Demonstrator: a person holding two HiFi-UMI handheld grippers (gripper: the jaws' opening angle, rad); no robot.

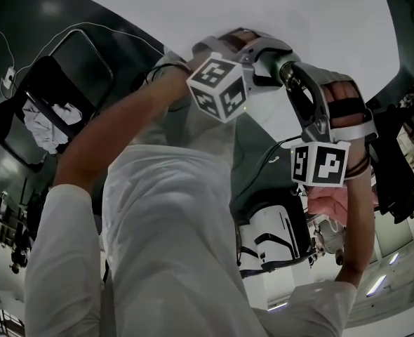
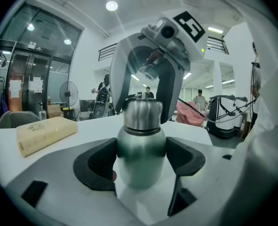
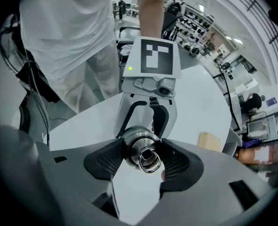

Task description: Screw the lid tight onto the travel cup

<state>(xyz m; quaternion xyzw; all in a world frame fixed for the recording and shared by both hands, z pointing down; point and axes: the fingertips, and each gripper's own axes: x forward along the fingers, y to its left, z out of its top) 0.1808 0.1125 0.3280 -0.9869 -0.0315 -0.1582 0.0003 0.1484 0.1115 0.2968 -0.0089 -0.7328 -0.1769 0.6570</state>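
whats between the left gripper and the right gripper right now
The travel cup. In the left gripper view, the left gripper clamps its steel body and the right gripper grips its lid at the far end.

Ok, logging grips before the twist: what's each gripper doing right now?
Left gripper: jaws shut on the cup.
Right gripper: jaws shut on the lid.
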